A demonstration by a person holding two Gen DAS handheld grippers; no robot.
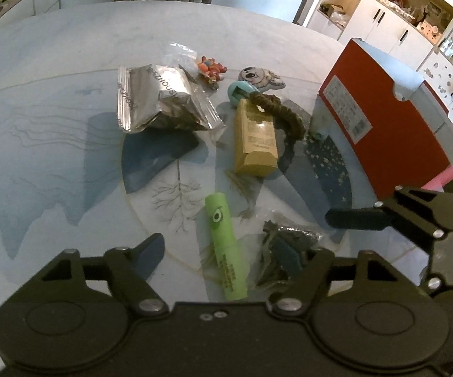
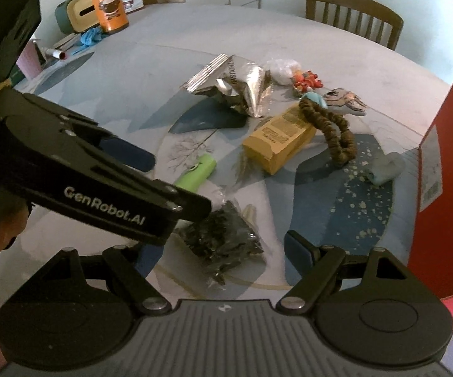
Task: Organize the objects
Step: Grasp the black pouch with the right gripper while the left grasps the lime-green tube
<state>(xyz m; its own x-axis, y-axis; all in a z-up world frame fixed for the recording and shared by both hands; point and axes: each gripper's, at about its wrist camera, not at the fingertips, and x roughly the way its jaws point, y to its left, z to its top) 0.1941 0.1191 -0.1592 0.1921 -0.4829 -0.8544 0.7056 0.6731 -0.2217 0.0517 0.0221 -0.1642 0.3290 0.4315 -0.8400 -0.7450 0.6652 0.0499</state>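
In the left wrist view, the left gripper (image 1: 231, 251) is held spread and empty over a green tube (image 1: 224, 248) and a dark packet (image 1: 284, 251) on the tabletop (image 1: 53, 94); a red box (image 1: 393, 125) is seen whole. In the right wrist view, the right gripper (image 2: 223, 251) is spread around the same packet (image 2: 223, 238); the box (image 2: 446, 188) is cut off, and an orange bottle (image 2: 109, 8) appears only here. The packet's contents cannot be made out.

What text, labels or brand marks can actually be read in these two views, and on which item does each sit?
"GenRobot.AI": white letters on the side of the left gripper.
"ZHOUSHI", partly cut off: on the silver foil bag.
Yellow carton: printed lines too small to read.
Green tube: blurred print.
Red box: white sticker with a barcode, illegible.
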